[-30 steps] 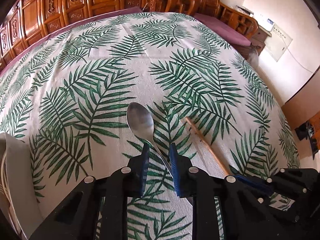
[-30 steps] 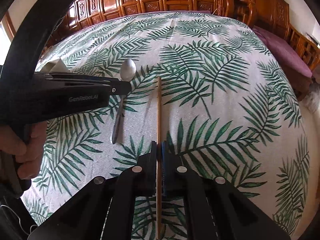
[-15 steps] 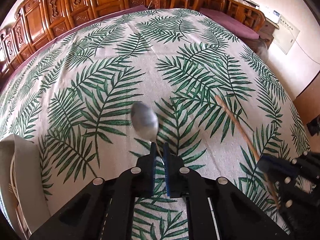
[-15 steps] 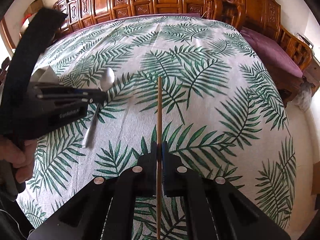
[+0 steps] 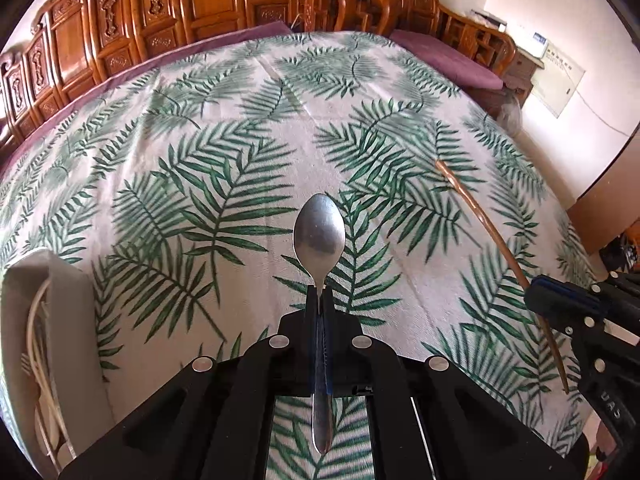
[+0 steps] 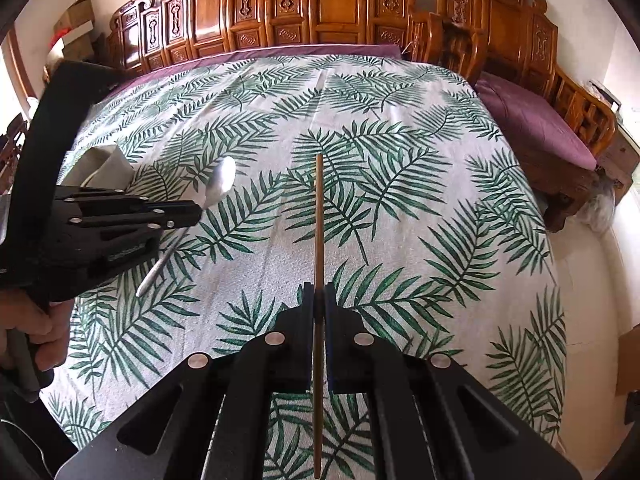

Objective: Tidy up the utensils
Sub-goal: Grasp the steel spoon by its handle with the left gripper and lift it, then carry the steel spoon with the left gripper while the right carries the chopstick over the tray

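Note:
My left gripper (image 5: pixel 319 294) is shut on the handle of a metal spoon (image 5: pixel 319 236), which hangs above the leaf-print tablecloth (image 5: pixel 240 152) with its bowl pointing away. In the right wrist view the same spoon (image 6: pixel 220 184) sticks out of the left gripper (image 6: pixel 196 214) at the left. My right gripper (image 6: pixel 319 294) is shut on a wooden chopstick (image 6: pixel 319 216), which runs straight ahead between the pads and is lifted off the cloth. From the left wrist view the chopstick (image 5: pixel 480 220) slants up from the right gripper (image 5: pixel 536 292).
A white holder (image 5: pixel 48 320) with pale utensils in it stands at the table's left edge, also seen as the white holder (image 6: pixel 100 166) behind the left gripper. Carved wooden chairs (image 6: pixel 320 12) ring the far side. A hand (image 6: pixel 36 332) grips the left tool.
The left jaws closed onto the spoon handle and raised the spoon off the cloth. The right gripper rose with the chopstick, and the table looks farther away in both views.

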A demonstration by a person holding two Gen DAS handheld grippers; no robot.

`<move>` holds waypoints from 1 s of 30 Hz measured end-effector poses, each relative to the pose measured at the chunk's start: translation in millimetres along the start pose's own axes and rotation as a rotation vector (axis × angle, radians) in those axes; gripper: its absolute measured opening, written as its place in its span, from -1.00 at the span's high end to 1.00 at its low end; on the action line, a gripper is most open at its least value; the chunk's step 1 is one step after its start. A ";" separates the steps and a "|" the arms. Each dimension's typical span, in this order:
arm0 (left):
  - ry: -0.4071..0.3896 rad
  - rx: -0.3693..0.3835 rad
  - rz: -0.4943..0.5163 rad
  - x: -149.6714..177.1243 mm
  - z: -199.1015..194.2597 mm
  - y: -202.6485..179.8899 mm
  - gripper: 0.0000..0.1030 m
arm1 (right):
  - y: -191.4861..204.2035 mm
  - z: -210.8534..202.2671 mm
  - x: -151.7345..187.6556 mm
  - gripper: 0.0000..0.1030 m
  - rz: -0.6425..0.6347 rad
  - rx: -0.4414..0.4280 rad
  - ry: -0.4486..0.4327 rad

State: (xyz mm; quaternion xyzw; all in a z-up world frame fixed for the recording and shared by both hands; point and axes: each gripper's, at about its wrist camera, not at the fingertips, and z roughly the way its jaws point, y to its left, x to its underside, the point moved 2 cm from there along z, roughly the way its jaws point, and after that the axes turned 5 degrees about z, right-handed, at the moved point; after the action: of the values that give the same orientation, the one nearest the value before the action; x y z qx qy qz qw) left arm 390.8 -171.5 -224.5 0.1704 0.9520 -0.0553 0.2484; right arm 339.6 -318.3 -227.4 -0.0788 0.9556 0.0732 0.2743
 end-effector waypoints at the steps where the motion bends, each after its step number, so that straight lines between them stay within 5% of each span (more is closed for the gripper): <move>1: -0.013 0.004 -0.001 0.4 -7.6 0.7 0.97 | 2.1 -4.1 -0.6 0.89 0.000 0.001 -0.004; 16: -0.152 -0.013 -0.035 16.2 -109.9 54.0 0.97 | 82.0 -31.4 -12.8 0.89 -0.065 -0.035 -0.041; 30: -0.179 -0.046 -0.108 55.6 -145.9 119.0 0.97 | 152.9 -39.7 -21.2 0.89 -0.112 -0.088 -0.041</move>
State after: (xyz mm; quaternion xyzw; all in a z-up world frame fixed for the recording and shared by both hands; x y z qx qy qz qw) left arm 320.9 -16.0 -127.3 0.1073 0.9348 -0.0620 0.3329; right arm 307.8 -173.9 -168.0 -0.1426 0.9398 0.1012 0.2936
